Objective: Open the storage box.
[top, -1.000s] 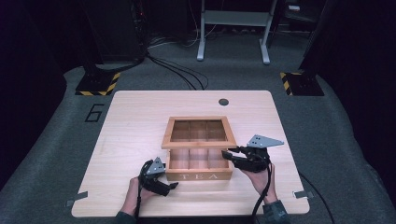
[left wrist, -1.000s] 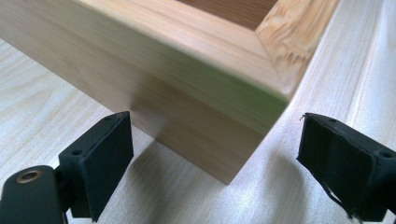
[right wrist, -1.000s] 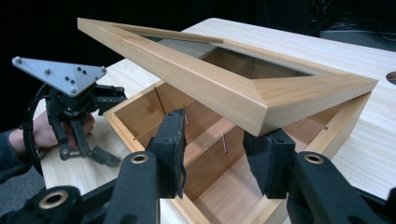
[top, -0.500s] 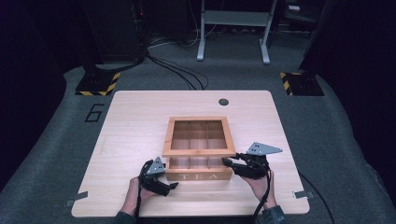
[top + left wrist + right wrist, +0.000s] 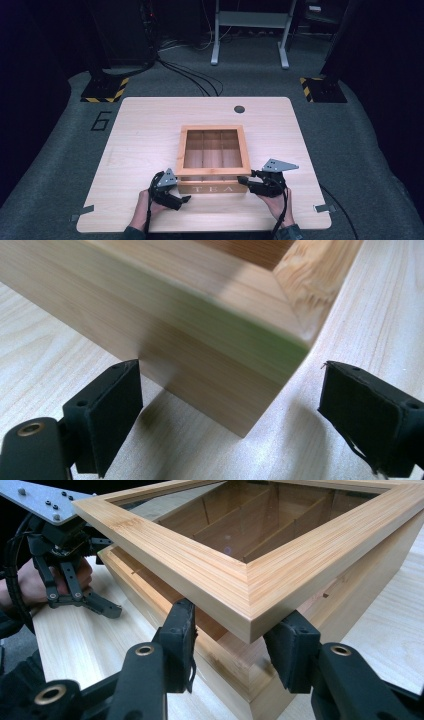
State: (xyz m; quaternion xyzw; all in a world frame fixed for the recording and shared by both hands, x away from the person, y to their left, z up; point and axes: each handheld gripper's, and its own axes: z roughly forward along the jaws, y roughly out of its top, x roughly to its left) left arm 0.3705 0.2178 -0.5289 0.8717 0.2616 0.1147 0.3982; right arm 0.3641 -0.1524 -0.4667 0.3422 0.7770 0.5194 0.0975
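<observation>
While we look down from the high view, we see the big wooden bench (image 5: 150,130) first, with a round dark hole (image 5: 239,109) near its far edge. On the bench, close to our side, sits the wooden tea box (image 5: 212,189) with "TEA" written on its front. Its lid (image 5: 212,172) is a wooden frame with a clear window, and through it we see little rooms split by thin wooden walls. In the right gripper view the lid is tilted up a bit at the near corner, so there is a gap between lid and box.

We hold our right gripper (image 5: 235,645) at the front right corner of the box. Its pads (image 5: 182,630) sit on both sides of the lid's corner, and the jaws have just been opening a little; we cannot tell if they squeeze the lid.

Our left gripper (image 5: 230,405) is at the front left corner. Its jaws are spread wide, with the box corner between them, not touching.
</observation>
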